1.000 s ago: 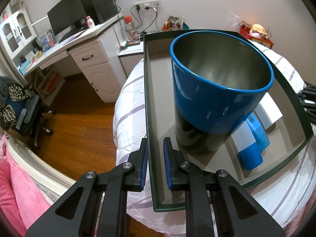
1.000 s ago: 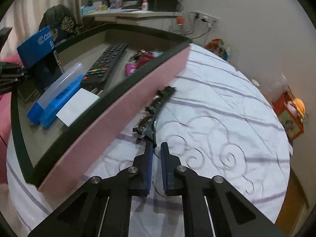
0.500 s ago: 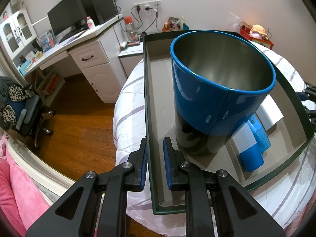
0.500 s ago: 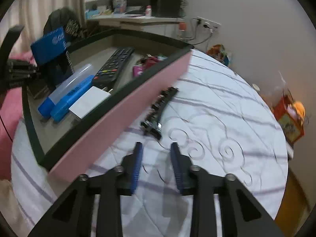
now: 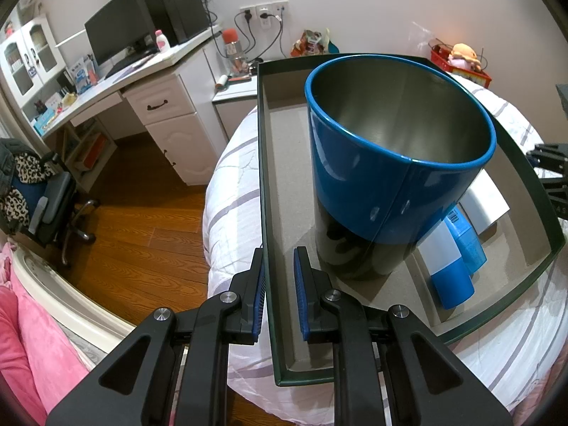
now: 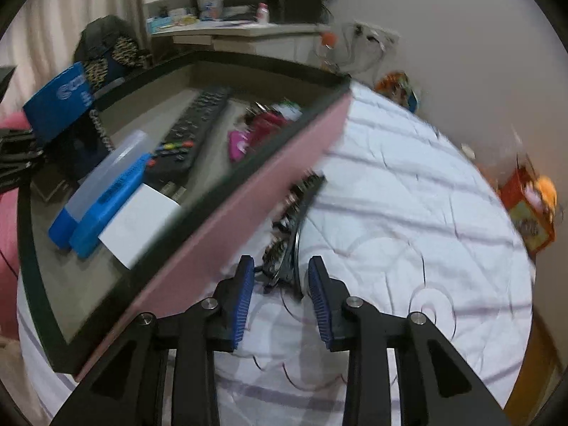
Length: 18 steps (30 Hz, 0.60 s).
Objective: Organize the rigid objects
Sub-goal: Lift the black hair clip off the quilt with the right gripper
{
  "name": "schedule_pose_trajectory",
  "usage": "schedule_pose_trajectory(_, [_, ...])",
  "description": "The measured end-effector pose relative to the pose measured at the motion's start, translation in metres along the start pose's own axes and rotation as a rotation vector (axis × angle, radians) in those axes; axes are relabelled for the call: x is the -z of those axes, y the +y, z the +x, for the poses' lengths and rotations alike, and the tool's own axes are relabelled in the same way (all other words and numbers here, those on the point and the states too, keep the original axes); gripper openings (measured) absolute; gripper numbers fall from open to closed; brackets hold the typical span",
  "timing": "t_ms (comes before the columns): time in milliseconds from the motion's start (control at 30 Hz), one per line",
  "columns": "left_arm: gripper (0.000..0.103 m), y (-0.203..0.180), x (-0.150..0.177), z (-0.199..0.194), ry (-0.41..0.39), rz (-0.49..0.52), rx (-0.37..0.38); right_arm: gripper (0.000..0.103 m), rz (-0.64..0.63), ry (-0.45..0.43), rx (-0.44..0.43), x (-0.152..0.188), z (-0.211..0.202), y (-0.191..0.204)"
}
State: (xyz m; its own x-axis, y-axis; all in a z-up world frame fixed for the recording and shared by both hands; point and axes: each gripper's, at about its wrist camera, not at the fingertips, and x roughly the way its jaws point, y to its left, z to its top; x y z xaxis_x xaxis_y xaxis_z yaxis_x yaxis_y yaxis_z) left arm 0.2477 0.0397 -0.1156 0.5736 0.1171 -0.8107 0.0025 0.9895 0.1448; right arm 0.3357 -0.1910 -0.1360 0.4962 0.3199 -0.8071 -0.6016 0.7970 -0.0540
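Observation:
A dark green box with pink outer sides (image 5: 264, 163) (image 6: 248, 195) lies on the bed. My left gripper (image 5: 279, 284) is shut on the box's near wall. A tall blue tin (image 5: 394, 177) stands inside, close in front of it. My right gripper (image 6: 280, 294) is open, and the near end of a black hair comb (image 6: 296, 213) lies on the bedsheet between its fingers, beside the box's pink wall. In the box lie a black remote (image 6: 193, 135), a blue case (image 6: 106, 198), a white card (image 6: 142, 223) and pink keys (image 6: 255, 131).
The white striped bedsheet (image 6: 408, 213) stretches to the right of the box. A red basket with a toy (image 6: 529, 206) stands past the bed's far edge. A desk with a monitor (image 5: 117, 32) and a chair (image 5: 42, 198) stand left of the bed over the wooden floor.
My right gripper has opened and moved forward, so the comb's near end now lies between its fingers. My left gripper has stayed shut on the box wall.

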Motion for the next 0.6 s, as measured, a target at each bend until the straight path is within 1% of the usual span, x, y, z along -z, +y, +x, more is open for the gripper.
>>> schedule_pose_trajectory(67, [0.014,0.000,0.000,0.000,0.001,0.000,-0.001,0.029,0.033,0.003,-0.011,0.007,-0.006,-0.005])
schedule_pose_trajectory(267, [0.014,-0.001,-0.001,0.001,0.000,0.006,-0.006,0.029,0.068,0.041,-0.016,0.025,-0.026,-0.012])
schedule_pose_trajectory(333, [0.014,-0.001,-0.001,0.001,0.001,0.006,-0.005,0.030,0.076,0.013,-0.015,0.027,-0.032,-0.012])
schedule_pose_trajectory(367, [0.014,-0.002,-0.001,0.001,0.000,0.006,-0.005,0.035,0.080,0.006,-0.019,0.026,-0.033,-0.012])
schedule_pose_trajectory(400, [0.014,-0.002,-0.001,0.001,0.000,0.005,-0.005,0.047,0.086,-0.005,-0.011,0.024,-0.033,-0.011])
schedule_pose_trajectory(467, [0.014,-0.002,-0.001,0.001,0.000,0.006,-0.004,0.058,0.086,-0.024,0.018,0.018,-0.032,-0.009])
schedule_pose_trajectory(600, [0.014,-0.003,-0.002,0.001,0.000,0.006,-0.002,0.058,0.106,-0.039,0.026,0.005,-0.022,-0.009])
